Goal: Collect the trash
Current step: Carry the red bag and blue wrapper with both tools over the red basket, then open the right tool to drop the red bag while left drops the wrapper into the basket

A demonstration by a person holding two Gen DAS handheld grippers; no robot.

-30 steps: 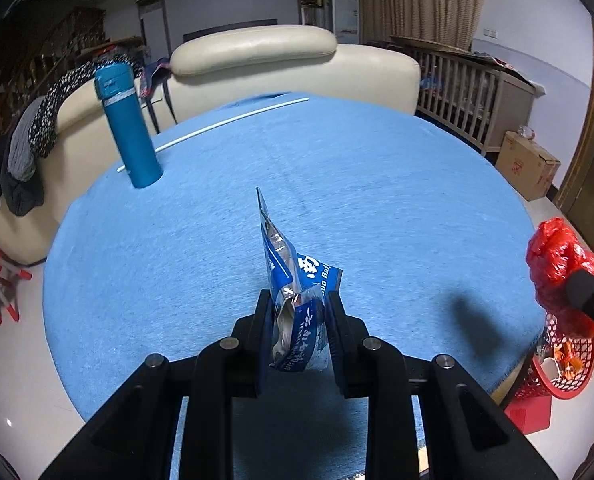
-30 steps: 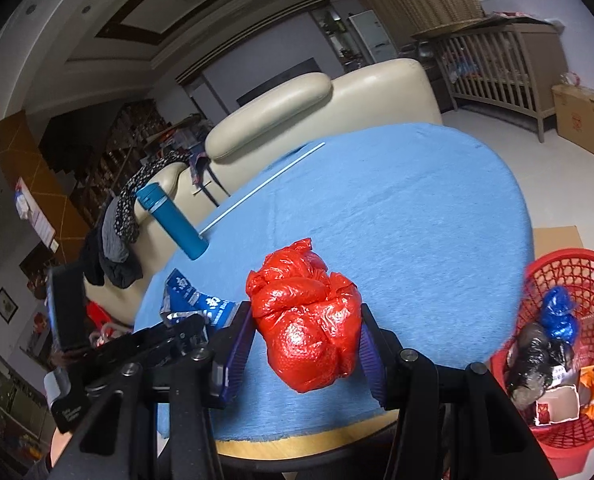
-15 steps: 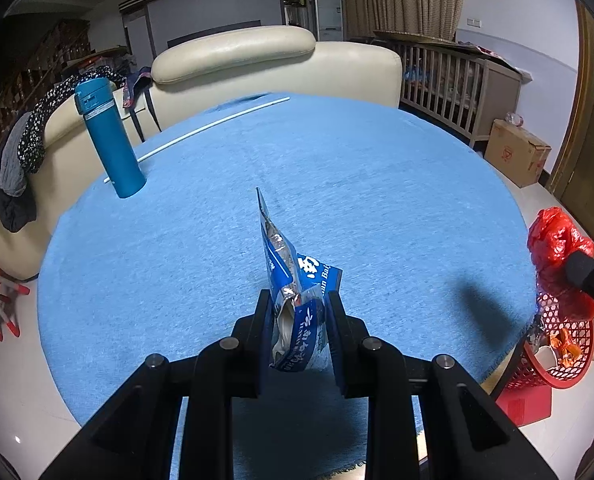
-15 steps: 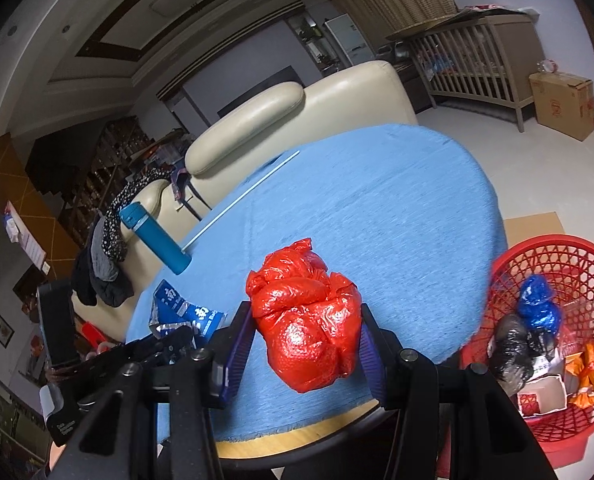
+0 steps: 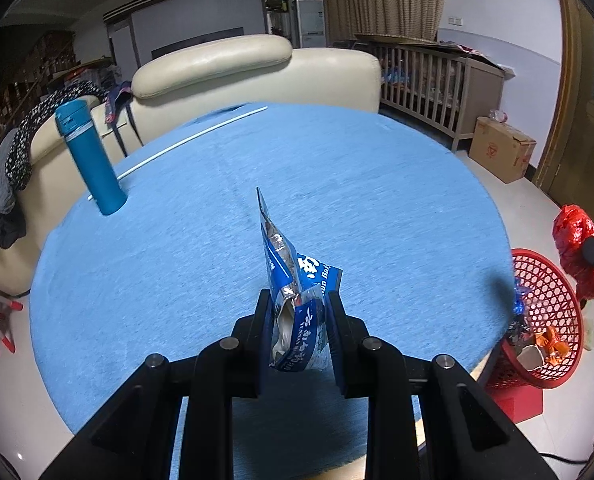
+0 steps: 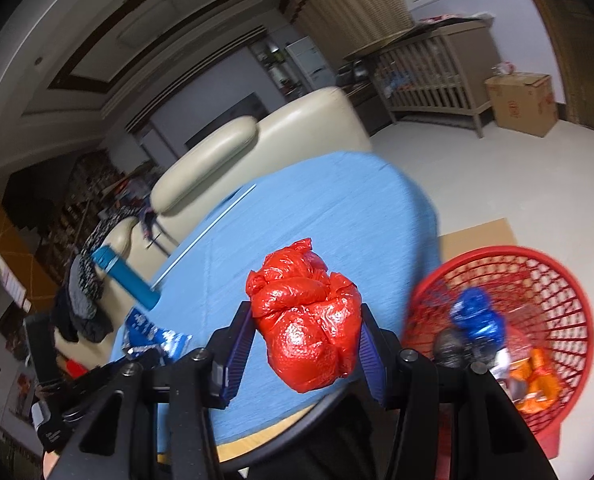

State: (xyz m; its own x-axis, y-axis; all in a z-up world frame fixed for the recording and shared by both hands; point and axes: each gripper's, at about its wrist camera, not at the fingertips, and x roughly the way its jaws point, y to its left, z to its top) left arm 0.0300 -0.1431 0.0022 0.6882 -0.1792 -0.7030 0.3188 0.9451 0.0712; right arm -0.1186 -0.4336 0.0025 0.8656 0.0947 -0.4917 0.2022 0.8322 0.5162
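Observation:
My left gripper (image 5: 299, 300) is shut on a crumpled blue and silver snack packet (image 5: 293, 280), held above the near part of the round blue table (image 5: 337, 184). My right gripper (image 6: 307, 316) is shut on a red plastic bag ball (image 6: 309, 332), held over the table's right edge next to the red mesh basket (image 6: 537, 280). The basket stands on the floor and holds several pieces of trash. In the left wrist view the red bag (image 5: 577, 240) hangs above the basket (image 5: 545, 316). The packet (image 6: 153, 330) also shows in the right wrist view.
A blue flask (image 5: 91, 160) stands at the table's far left, beside a white rod (image 5: 193, 136). A cream sofa (image 5: 237, 68) sits behind the table. A wooden crib (image 5: 437, 84) and a cardboard box (image 5: 501, 152) stand at the right.
My right gripper has carried the red bag to the right, off the table's edge and nearer the basket. My left gripper has lifted back a little with the packet.

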